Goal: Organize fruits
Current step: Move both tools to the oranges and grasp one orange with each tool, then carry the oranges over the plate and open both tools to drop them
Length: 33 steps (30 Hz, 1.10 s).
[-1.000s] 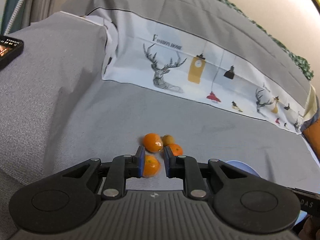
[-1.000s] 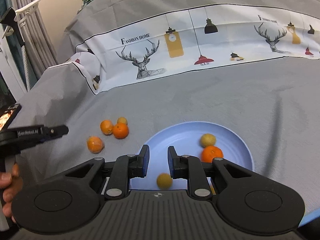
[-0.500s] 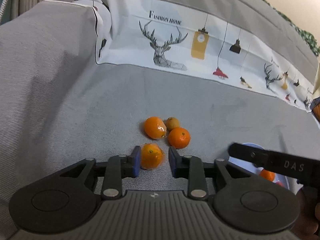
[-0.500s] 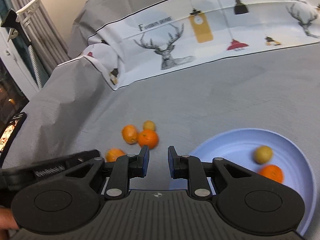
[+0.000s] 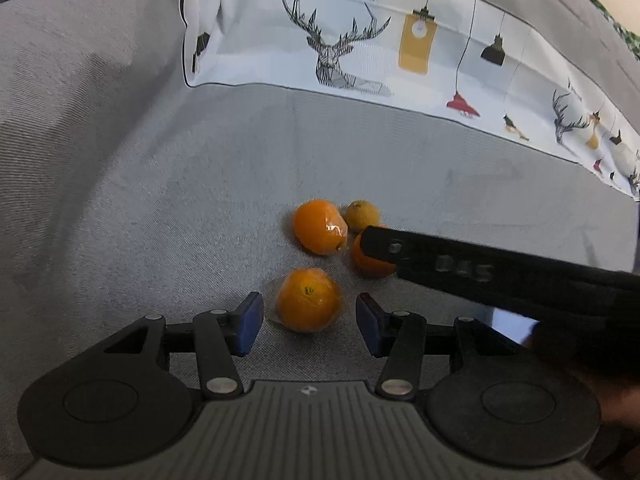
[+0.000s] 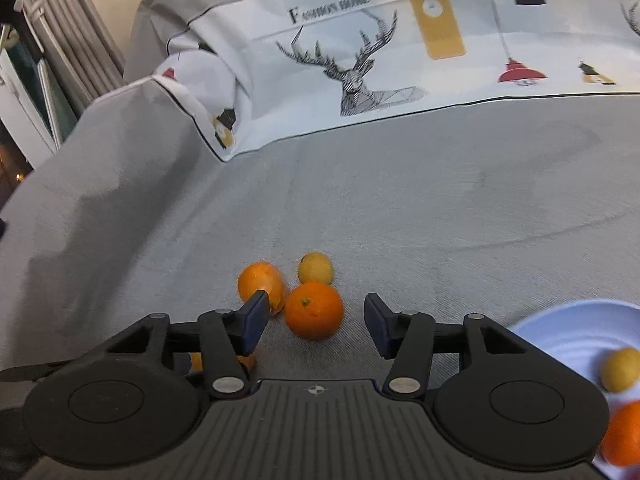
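Several fruits lie on the grey sofa seat. In the left wrist view my left gripper (image 5: 309, 322) is open around a wrapped orange (image 5: 309, 300), its pads apart from the fruit. Beyond lie another wrapped orange (image 5: 319, 227), a small yellow fruit (image 5: 362, 216) and an orange (image 5: 370, 264) partly hidden by the right gripper's finger (image 5: 460, 268). In the right wrist view my right gripper (image 6: 314, 326) is open around that orange (image 6: 314, 311). A wrapped orange (image 6: 261, 282) and the yellow fruit (image 6: 315, 268) sit behind it.
A light blue plate (image 6: 568, 320) at the right edge holds a yellow fruit (image 6: 622, 369) and an orange (image 6: 624, 434). A white deer-print cloth (image 6: 360, 60) covers the sofa back. The sofa arm (image 5: 80, 80) rises at left.
Both grippers have opened wide and moved in on the loose fruits. The right gripper swung left from over the plate to the orange; the left gripper's jaws opened around the wrapped orange.
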Motion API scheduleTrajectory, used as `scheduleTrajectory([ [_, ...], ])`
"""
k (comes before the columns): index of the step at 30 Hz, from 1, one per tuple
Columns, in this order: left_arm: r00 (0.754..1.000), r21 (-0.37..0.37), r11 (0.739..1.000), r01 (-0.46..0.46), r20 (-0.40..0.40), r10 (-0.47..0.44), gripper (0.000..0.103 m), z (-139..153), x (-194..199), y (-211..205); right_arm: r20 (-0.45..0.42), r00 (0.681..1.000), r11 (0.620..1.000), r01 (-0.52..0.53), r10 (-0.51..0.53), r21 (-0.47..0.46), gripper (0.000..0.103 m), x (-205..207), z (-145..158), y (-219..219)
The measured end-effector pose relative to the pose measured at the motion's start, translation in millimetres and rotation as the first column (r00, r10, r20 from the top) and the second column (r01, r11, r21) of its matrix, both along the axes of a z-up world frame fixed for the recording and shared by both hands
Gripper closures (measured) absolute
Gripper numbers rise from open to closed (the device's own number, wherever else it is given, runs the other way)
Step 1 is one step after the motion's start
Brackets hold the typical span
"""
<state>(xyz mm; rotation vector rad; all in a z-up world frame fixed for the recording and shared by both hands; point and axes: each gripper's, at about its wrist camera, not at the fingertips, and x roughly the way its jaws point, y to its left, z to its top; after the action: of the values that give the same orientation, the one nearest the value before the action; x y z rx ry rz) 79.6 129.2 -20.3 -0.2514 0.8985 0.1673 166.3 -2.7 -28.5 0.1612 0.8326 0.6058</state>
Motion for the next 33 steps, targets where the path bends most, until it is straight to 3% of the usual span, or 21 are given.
scheduleTrajectory([
  [4, 1.0, -0.001, 1.0, -0.012, -0.007, 0.012, 0.047, -4, 4, 2, 0.003, 1.0, 0.999, -0.018, 0.018, -0.039, 0.049, 4, -6, 11],
  [7, 1.0, -0.003, 1.0, -0.017, -0.006, 0.017, 0.047, -6, 6, 3, 0.003, 0.999, 0.998, -0.033, 0.033, -0.051, 0.064, 4, -9, 13],
  [10, 1.0, 0.002, 1.0, -0.015, -0.011, 0.015, 0.048, -7, 7, 2, 0.015, 0.999, 0.998, -0.034, 0.034, -0.056, 0.065, 2, -9, 13],
  [16, 1.0, 0.024, 1.0, 0.004, -0.002, -0.004, 0.061, -5, 6, -3, 0.027, 1.0, 0.999, -0.006, 0.007, -0.048, 0.065, -2, -3, 3],
  [23, 1.0, 0.019, 1.0, -0.014, 0.024, 0.013, 0.061, 2, -2, -1, 0.081, 0.997, 0.999, 0.01, -0.006, -0.051, 0.065, -19, 32, -25],
  [33, 0.997, 0.036, 0.999, -0.014, 0.08, 0.011, 0.061, 17, -16, -5, 0.171, 0.985, 0.998, 0.01, 0.001, -0.062, 0.065, -76, 84, -83],
])
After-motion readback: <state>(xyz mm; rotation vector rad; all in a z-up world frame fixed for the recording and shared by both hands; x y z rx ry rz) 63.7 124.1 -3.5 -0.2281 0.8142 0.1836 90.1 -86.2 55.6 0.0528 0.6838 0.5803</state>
